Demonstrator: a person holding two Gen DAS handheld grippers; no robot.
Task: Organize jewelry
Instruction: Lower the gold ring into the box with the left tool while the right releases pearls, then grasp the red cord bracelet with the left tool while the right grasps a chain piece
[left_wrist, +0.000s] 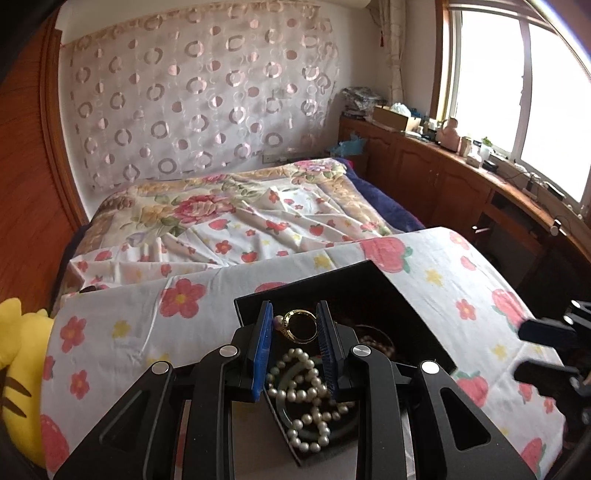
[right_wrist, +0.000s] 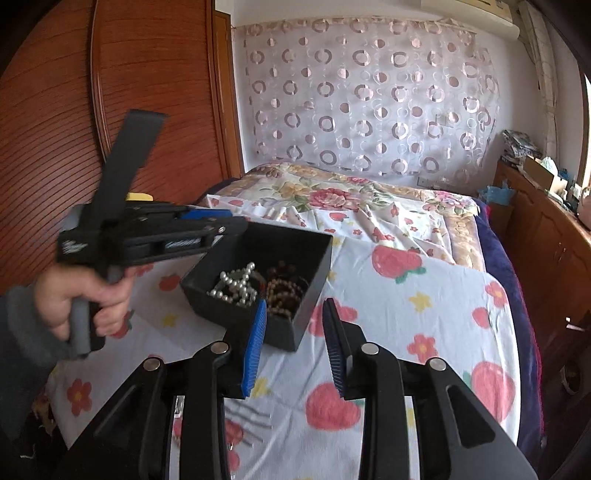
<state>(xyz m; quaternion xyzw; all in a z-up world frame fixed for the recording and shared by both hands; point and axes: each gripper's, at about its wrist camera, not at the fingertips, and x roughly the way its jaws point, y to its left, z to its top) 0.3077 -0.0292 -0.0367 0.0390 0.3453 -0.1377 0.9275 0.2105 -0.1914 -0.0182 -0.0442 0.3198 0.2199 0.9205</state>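
A black open box (left_wrist: 402, 306) sits on a table covered with a flowered cloth. In it lie a white pearl necklace (left_wrist: 306, 391), a green bangle (left_wrist: 286, 400), a dark bead bracelet (left_wrist: 373, 339) and a gold ring (left_wrist: 301, 325). My left gripper (left_wrist: 293, 317) hovers over the box, its blue pads (left_wrist: 260, 354) either side of the gold ring with gaps; it looks open. In the right wrist view the box (right_wrist: 306, 291) holds pearls (right_wrist: 236, 284) and brown beads (right_wrist: 286, 291). My right gripper (right_wrist: 295, 314) is open and empty at the box's near corner. The left gripper (right_wrist: 207, 218) is above the box's left edge.
A bed with flowered bedding (left_wrist: 236, 218) lies beyond the table. A yellow plush toy (left_wrist: 18, 365) is at the left. Wooden cabinets with clutter (left_wrist: 443, 162) run under the window on the right. A wooden wardrobe (right_wrist: 110, 92) stands at the left.
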